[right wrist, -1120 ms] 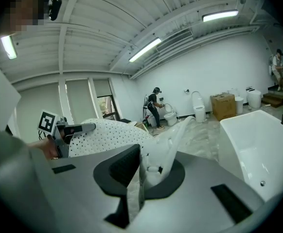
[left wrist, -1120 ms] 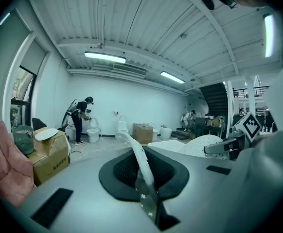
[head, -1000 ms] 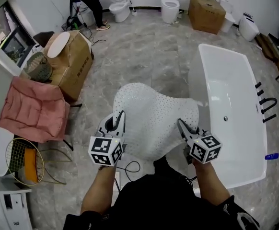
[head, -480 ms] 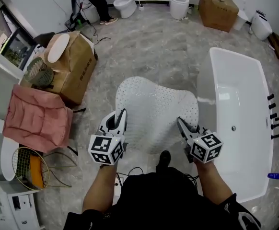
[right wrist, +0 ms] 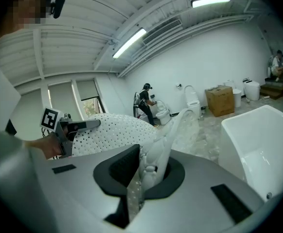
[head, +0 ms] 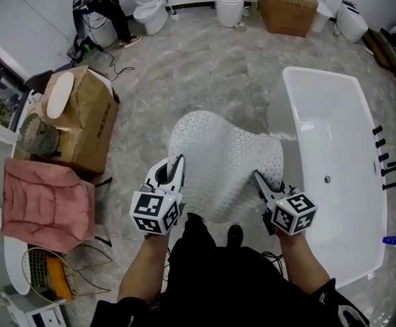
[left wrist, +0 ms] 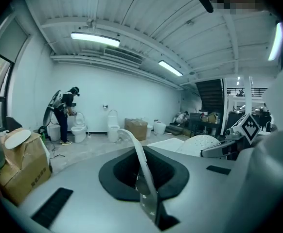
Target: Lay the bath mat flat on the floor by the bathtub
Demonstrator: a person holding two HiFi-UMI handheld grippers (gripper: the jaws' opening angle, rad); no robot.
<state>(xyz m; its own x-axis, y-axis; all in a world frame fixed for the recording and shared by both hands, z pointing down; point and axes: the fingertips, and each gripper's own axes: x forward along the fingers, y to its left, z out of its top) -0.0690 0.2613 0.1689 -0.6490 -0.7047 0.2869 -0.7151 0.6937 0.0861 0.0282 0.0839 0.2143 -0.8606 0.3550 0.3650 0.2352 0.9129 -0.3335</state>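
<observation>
A white bath mat [head: 222, 159] with small dark holes hangs spread between my two grippers, bulging upward in the middle above the grey floor. My left gripper [head: 177, 161] is shut on the mat's near left edge; in the left gripper view that thin edge [left wrist: 140, 165] runs pinched between the jaws. My right gripper [head: 258, 176] is shut on the near right corner, whose bunched edge [right wrist: 153, 161] fills the jaws. The white bathtub [head: 361, 210] stands just right of the mat, its rim close to the right gripper.
A cardboard box [head: 82, 125] with a pink cushion [head: 41, 203] stands at the left, a wire basket [head: 48, 278] below it. Toilets [head: 228, 2] and another box [head: 286, 5] line the far wall, where a person [head: 103, 5] bends. Cables lie on the floor by my feet.
Both grippers have carried the mat across the floor beside the tub while keeping their grip. The mat's bulge has shifted and the box and cushion now lie further left.
</observation>
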